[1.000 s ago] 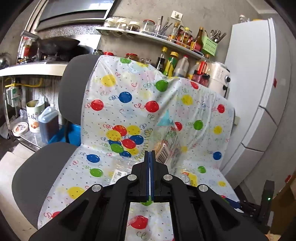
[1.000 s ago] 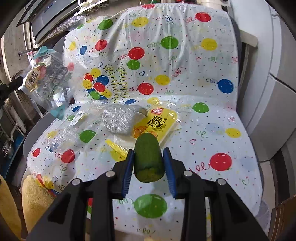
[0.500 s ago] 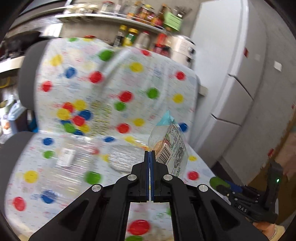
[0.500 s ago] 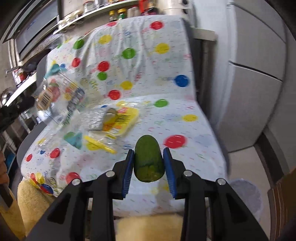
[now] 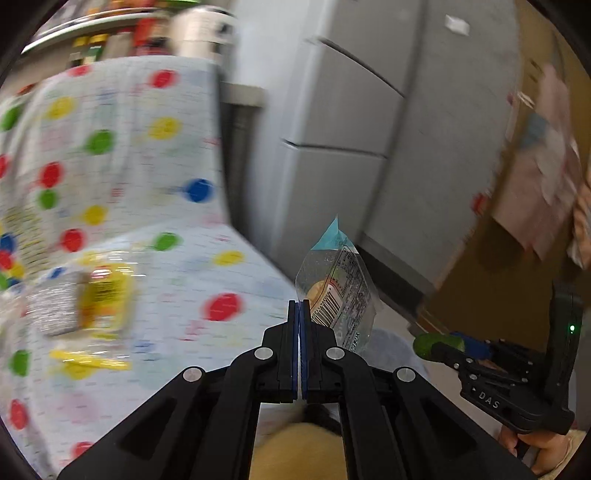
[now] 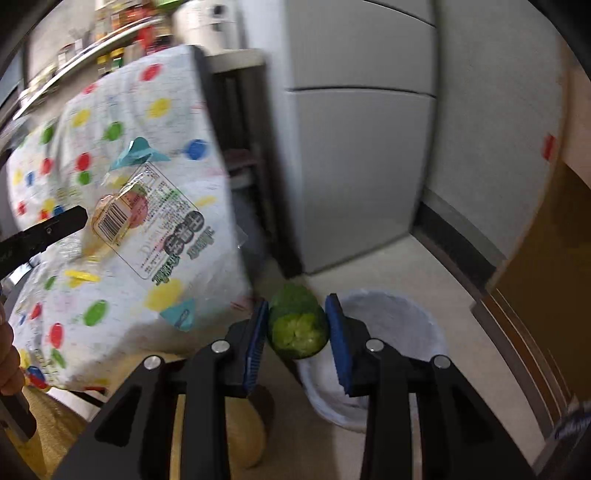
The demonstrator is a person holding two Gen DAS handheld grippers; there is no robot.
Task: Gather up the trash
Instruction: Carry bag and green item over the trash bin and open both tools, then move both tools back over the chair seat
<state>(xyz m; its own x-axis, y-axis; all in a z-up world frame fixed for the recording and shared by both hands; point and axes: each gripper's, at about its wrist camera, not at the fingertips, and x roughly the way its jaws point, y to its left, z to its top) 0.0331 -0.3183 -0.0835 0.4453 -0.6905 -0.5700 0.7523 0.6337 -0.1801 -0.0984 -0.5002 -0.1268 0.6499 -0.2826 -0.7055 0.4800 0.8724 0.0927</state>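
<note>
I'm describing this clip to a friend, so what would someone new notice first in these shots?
First, the green cucumber stub clamped in the right gripper, just above a white-lined trash bin on the floor. Next, the clear printed wrapper pinched in the shut left gripper, held up in the air. Behind both, the balloon-print cover draped over a chair, with a yellow packet lying on its seat.

Kitchen interior. A chair draped in a white cover with coloured balloon dots (image 5: pixel 122 155) fills the nine o'clock side; a pale grey refrigerator (image 6: pixel 362 155) stands at twelve o'clock beside it, with a cluttered wall shelf of bottles and jars (image 6: pixel 110 33) at eleven o'clock. Pale floor (image 6: pixel 424 273) lies at centre, meeting brown wooden panelling (image 6: pixel 546 251) at three o'clock.
</note>
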